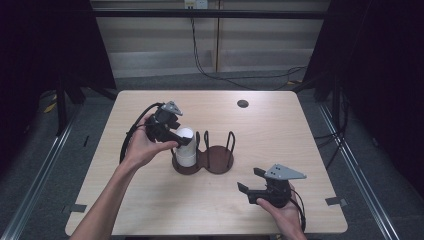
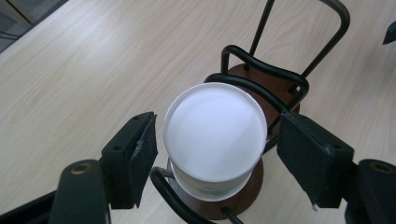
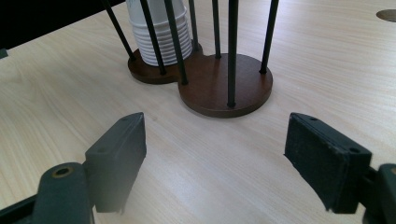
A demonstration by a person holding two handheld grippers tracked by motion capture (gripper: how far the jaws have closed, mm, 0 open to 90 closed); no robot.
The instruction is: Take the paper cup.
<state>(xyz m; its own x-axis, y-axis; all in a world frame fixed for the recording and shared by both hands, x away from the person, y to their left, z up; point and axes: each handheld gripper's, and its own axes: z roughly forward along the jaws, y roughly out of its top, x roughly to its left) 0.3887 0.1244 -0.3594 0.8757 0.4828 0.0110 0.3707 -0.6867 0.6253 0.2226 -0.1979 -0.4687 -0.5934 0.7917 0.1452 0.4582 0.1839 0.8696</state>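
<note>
A stack of white paper cups (image 1: pixel 185 146) (image 2: pixel 215 135) (image 3: pixel 161 32) stands upside down in the left ring of a brown two-place holder (image 1: pixel 220 161) (image 2: pixel 261 79) (image 3: pixel 219 88) with black wire loops. The holder's right place is bare. My left gripper (image 1: pixel 176 131) (image 2: pixel 218 123) is open, with a jaw on either side of the stack's top and a small gap on each side. My right gripper (image 1: pixel 249 179) (image 3: pixel 217 122) is open with nothing between its jaws, low over the table in front of and to the right of the holder.
The holder sits mid-table on a light wooden table (image 1: pixel 280 135). A round dark cable hole (image 1: pixel 243 103) (image 3: pixel 387 14) lies at the far side. Dark curtains and floor rails flank the table, and cables run on the floor behind.
</note>
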